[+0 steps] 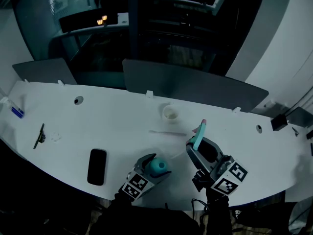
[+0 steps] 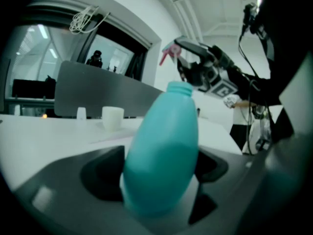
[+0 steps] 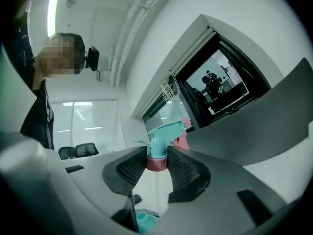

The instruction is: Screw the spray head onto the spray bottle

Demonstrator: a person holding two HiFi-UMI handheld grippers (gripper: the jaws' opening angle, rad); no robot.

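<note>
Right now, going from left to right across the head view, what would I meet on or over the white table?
Small blue-and-white item → thin dark object → black phone → teal spray bottle → spray head. The white cup and the thin tube overlap the bottle's span, so they are left out.

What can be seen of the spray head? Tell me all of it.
The spray head looks like teal plastic, with a pink nozzle tip and a dark red ribbed collar. It is not on the bottle. It is held up in the air, clamped at the collar between the right gripper's jaws, with its nozzle end pointing away from the gripper. Nothing else visibly touches it.
</note>
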